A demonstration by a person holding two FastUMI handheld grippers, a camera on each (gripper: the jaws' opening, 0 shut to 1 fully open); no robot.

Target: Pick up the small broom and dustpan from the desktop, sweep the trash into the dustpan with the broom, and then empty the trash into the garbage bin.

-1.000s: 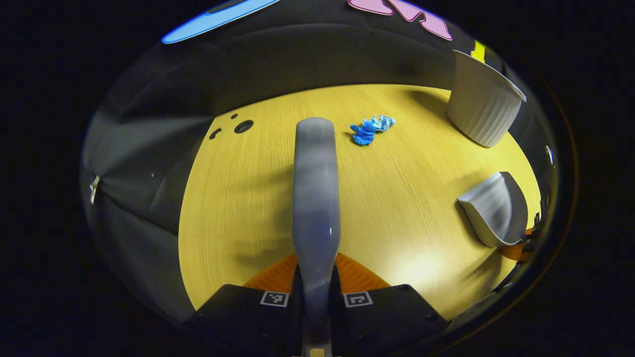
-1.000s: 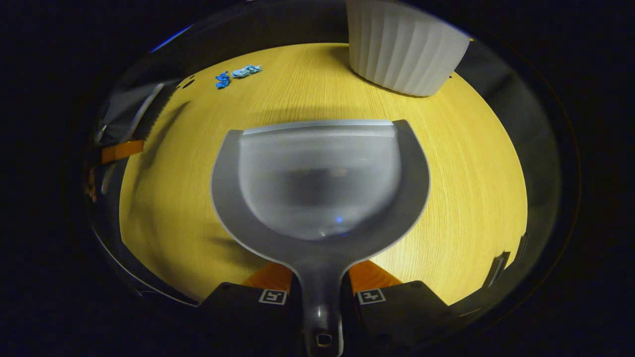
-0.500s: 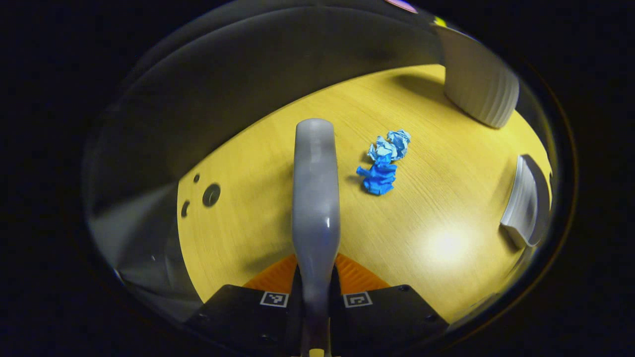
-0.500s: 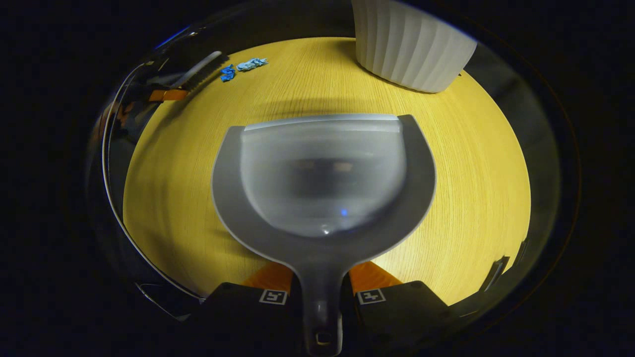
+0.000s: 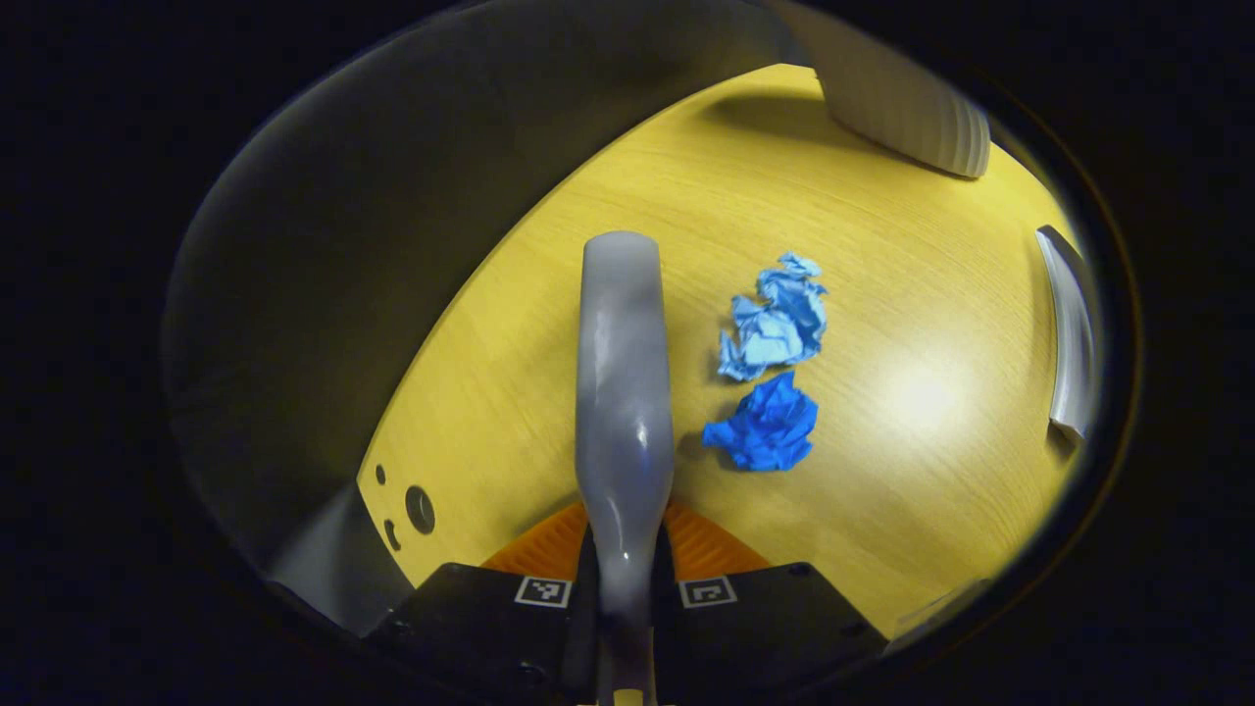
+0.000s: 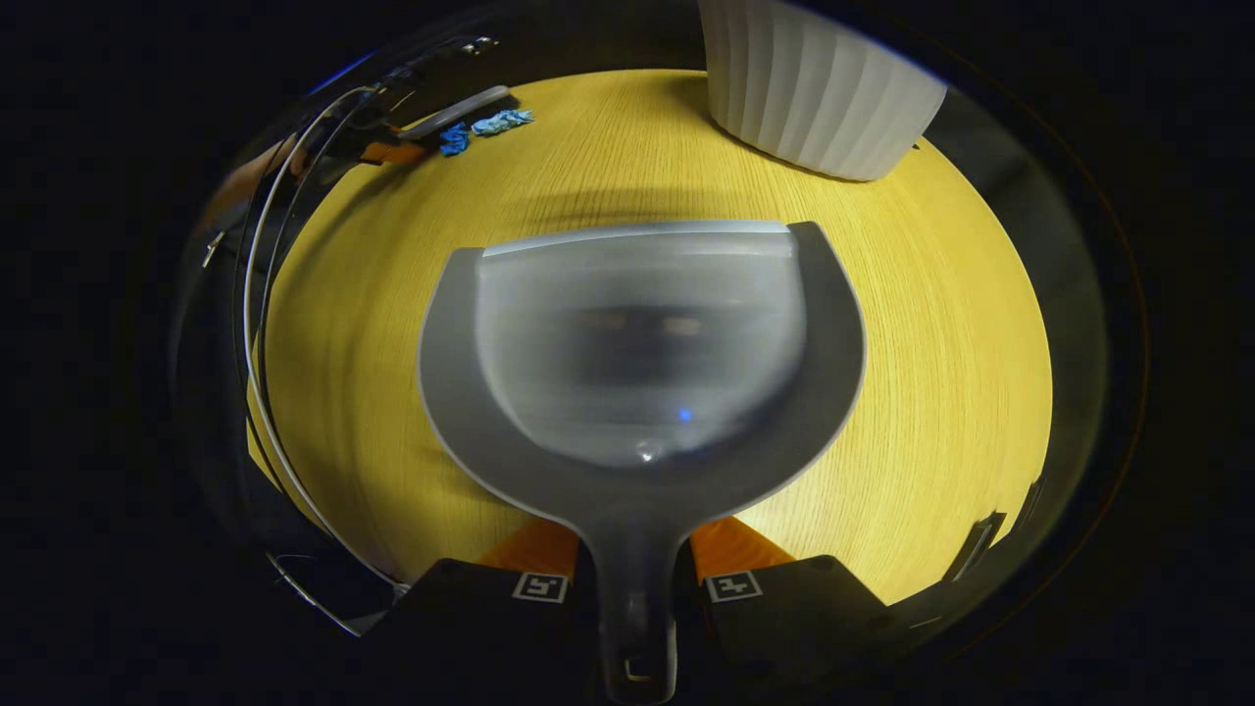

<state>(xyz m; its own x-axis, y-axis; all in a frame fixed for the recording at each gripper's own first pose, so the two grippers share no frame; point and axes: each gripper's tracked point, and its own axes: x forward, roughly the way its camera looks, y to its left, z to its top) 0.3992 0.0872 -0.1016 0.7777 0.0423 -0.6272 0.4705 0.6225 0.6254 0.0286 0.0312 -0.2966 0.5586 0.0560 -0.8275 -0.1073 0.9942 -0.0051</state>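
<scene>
My left gripper [image 5: 625, 554] is shut on the small grey broom [image 5: 623, 373], which points forward over the yellow desktop [image 5: 549, 294]. Just right of the broom lie a dark blue paper wad [image 5: 768, 431] and a light blue wad [image 5: 777, 319]. My right gripper [image 6: 635, 559] is shut on the handle of the grey dustpan [image 6: 637, 343], held low over the desk with its lip facing away. From there the wads [image 6: 487, 127] and the broom [image 6: 456, 103] sit far off at the upper left. The dustpan's edge [image 5: 1069, 333] shows at the right of the left gripper view.
A white ribbed garbage bin [image 6: 819, 88] stands on the desk beyond the dustpan; its side [image 5: 902, 108] shows at the top right of the left gripper view. Cable holes [image 5: 420, 508] mark the desk corner near the broom. A thin cable [image 6: 255, 294] hangs at the desk's left edge.
My left gripper has carried the broom forward and turned it, so the blue wads now lie close beside it on the right. The dustpan has barely shifted.
</scene>
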